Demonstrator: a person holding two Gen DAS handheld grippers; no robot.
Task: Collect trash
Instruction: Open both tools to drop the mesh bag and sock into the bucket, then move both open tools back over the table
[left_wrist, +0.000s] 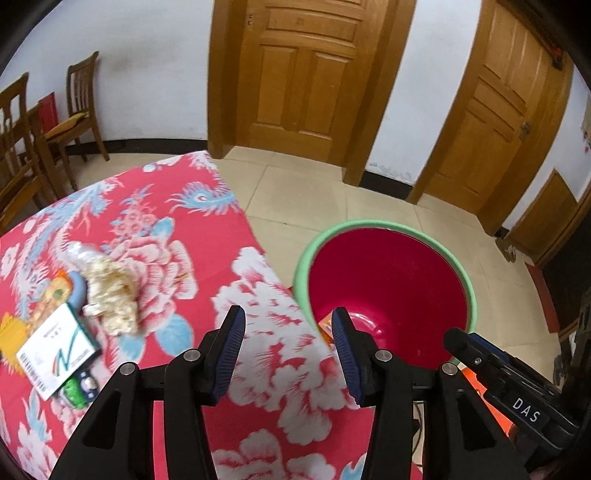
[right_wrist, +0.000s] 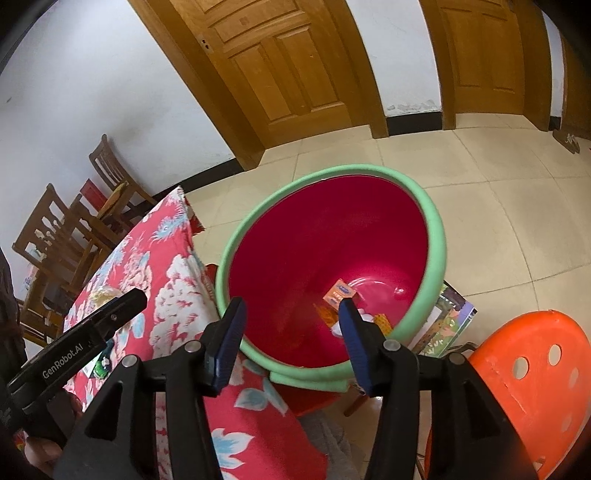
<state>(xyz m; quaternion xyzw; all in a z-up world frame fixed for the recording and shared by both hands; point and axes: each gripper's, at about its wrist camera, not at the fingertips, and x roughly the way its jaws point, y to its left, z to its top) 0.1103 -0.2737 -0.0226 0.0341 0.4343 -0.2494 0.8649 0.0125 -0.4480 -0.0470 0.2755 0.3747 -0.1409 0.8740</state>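
A red bin with a green rim (left_wrist: 380, 225) stands on the floor beside the table; it also shows in the right wrist view (right_wrist: 436, 221). An orange packet (right_wrist: 339, 293) and other scraps lie in its bottom. On the red floral tablecloth (left_wrist: 192, 229) lie a crumpled pale wrapper (left_wrist: 110, 291), a white and green box (left_wrist: 59, 347), a small green and blue item (left_wrist: 79, 387) and yellow-orange packaging (left_wrist: 14, 332). My left gripper (left_wrist: 288, 325) is open and empty over the table's right edge. My right gripper (right_wrist: 291, 314) is open and empty above the bin.
An orange plastic stool (right_wrist: 532, 369) stands right of the bin, with a printed box (right_wrist: 447, 325) on the floor behind it. Wooden chairs (left_wrist: 79, 107) stand at the far left wall. Wooden doors (left_wrist: 303, 74) line the back wall. The floor is tiled.
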